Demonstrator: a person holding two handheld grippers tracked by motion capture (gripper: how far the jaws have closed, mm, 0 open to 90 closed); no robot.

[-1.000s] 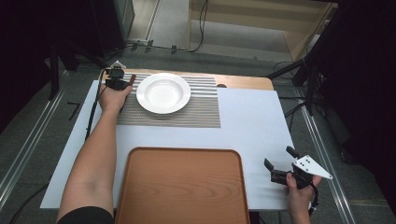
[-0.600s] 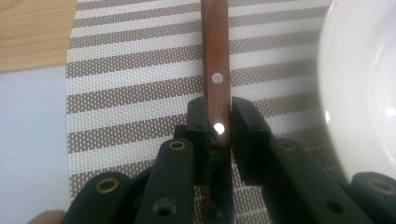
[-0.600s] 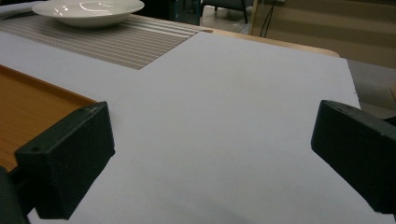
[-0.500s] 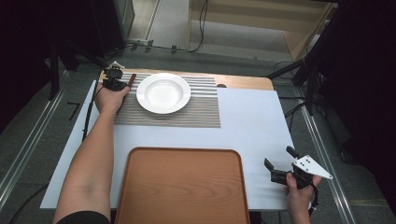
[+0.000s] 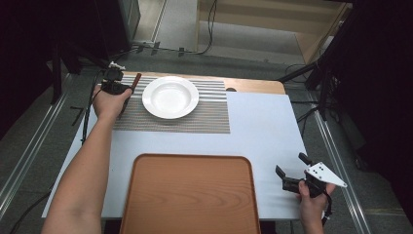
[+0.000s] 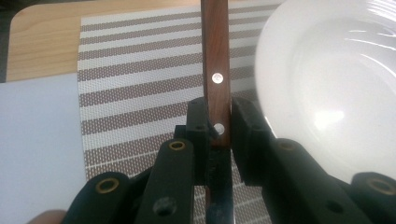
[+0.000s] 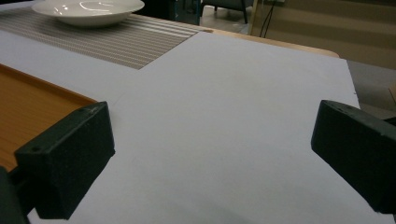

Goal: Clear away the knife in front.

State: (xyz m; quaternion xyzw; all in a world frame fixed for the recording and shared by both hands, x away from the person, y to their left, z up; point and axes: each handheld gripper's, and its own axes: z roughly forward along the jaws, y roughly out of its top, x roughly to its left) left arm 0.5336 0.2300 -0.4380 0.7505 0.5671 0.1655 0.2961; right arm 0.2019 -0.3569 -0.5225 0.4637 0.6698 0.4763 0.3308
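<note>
A knife with a riveted brown wooden handle point(image 6: 216, 65) is clamped in my left gripper point(image 6: 215, 126), which is shut on it. The handle point(image 5: 136, 80) points toward the far edge, just left of the white deep plate point(image 5: 170, 96). The plate point(image 6: 336, 84) rests on the striped placemat point(image 5: 204, 117), and my left gripper point(image 5: 117, 88) hovers over the mat's left end. Near the table's front right corner my right gripper point(image 5: 290, 165) stands open. Nothing lies between its jaws point(image 7: 210, 154), which hang above the white tabletop point(image 7: 243, 107).
A wooden tray point(image 5: 190, 195) with a raised rim sits at the front centre, its edge point(image 7: 42, 93) left of my right gripper. A bare strip of wooden table point(image 5: 253, 86) runs along the far edge. Cables and dark stands surround the table.
</note>
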